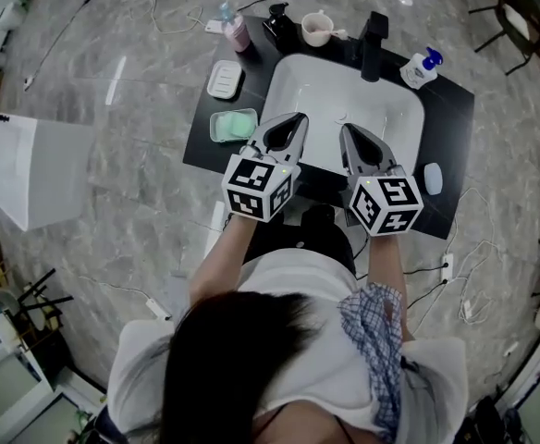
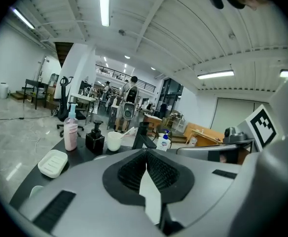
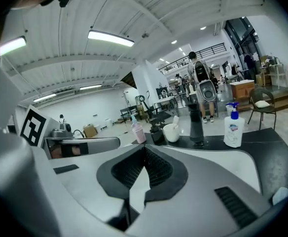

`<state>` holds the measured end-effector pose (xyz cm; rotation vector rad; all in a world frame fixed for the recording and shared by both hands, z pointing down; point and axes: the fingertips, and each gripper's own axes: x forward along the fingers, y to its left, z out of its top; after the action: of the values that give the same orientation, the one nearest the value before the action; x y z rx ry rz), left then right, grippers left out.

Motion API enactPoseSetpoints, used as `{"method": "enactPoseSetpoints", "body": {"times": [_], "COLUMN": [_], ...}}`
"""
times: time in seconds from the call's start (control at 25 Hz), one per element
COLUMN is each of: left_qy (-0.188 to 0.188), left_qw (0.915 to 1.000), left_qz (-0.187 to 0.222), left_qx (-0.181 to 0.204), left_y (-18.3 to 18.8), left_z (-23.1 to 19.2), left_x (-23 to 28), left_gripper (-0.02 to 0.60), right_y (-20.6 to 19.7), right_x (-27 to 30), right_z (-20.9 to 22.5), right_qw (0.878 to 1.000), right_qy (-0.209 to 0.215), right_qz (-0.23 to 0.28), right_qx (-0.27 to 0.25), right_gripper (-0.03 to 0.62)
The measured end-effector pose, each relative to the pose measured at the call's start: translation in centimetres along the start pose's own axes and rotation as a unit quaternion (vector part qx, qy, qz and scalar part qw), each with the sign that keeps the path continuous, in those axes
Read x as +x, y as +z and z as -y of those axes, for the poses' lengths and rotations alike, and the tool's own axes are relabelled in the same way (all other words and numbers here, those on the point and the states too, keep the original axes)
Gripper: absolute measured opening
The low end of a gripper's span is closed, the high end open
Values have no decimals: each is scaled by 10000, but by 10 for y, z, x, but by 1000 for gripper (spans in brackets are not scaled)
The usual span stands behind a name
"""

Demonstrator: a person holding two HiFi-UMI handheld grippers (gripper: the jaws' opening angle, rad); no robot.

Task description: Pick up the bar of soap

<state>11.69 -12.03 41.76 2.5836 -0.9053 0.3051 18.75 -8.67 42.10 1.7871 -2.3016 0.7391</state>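
Head view: left gripper (image 1: pixel 298 118) & right gripper (image 1: pixel 348 129) sit side by side at frame ctr, over the near edge of the white sink (image 1: pixel 330 91), both pointing toward top of frame. The marker cubes are on their lower ends, w/ the person's forearms below.

Left gripper view: jaws pressed together, ribbed pads meet at the tips, nothing btwn them. Right gripper view: same, jaws pressed together, empty.

Bar of soap (image 1: pixel 432 178): pale blue oval lying flat on the black desk (image 1: pixel 455 109), right of the sink near the desk's lower right corner. It's just right of the right gripper's cube, not touched by either gripper. In the right gripper view a pale blue bit at the lower right edge looks like the same bar.

Other stuff on the desk, head view:
- green dish (image 1: pixel 233 125), left of the sink, just beside the left gripper
- white soap dish (image 1: pixel 225 80), above the green one, ridged top
- pink bottle (image 1: pixel 236 30) w/ pump, upper left of the desk
- black dispenser (image 1: pixel 279 21), next to the pink bottle
- cup (image 1: pixel 316 29), right of the dispenser, something standing in it
- black faucet (image 1: pixel 374 44), top ctr of the sink
- hand-soap bottle (image 1: pixel 421 67), white w/ blue pump, upper right of the sink
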Motion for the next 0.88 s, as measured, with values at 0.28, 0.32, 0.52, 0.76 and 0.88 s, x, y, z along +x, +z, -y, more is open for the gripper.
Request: {"method": "enactPoseSetpoints", "body": {"times": [0.28,0.32,0.52,0.76,0.88], "left_qy": [-97,-81,109,367,608], "left_qw": [9999,9999,9997,9981,9969], "left_qz": [-67,-72,53,87,108], "left_qx": [29,31,-188,-485,-492], "left_y": [0,-1,-1,-2,-5], "left_z": [-31,-35,-56,-75,-92], "left_x": [-27,-30,-42,-51,-64], "left_gripper": [11,11,11,11,11], "right_y": [-4,-5,-6,-13,-22], "right_x": [41,45,56,66,79], "right_z": [-67,-74,-93,-104,-118], "right_qw": [9983,9979,9968,9956,9897], "right_qy": [412,448,513,625,858], "right_qz": [-182,-213,-279,-392,-682], "right_qx": [-367,-427,-538,-570,-923], "right_gripper": [15,15,17,15,15]}}
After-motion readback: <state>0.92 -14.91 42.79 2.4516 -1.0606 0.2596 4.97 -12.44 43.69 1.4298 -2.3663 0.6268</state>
